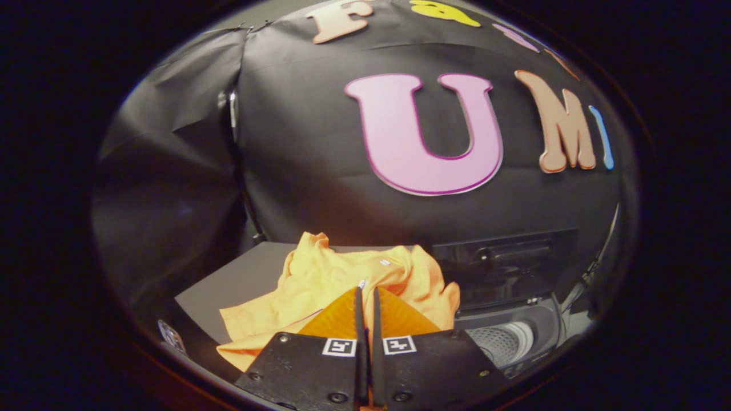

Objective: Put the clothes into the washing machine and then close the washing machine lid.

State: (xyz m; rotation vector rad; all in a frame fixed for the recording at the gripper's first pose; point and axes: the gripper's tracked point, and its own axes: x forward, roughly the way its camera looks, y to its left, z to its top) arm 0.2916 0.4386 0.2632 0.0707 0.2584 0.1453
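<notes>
An orange T-shirt lies crumpled on a grey tabletop, its long axis running from the near left corner toward the far right, one bunched end peaking toward the booth wall. The gripper hangs over it, its 2 fingers drawn nearly together, with no cloth seen between them. Just right of the shirt sits the washing machine, lid raised, perforated drum showing.

- The orange shirt lies in a crumpled heap on a flat grey top, just ahead of the fingers.
- The washing machine sits beside the shirt, its lid standing up open and the white holey drum showing.
</notes>
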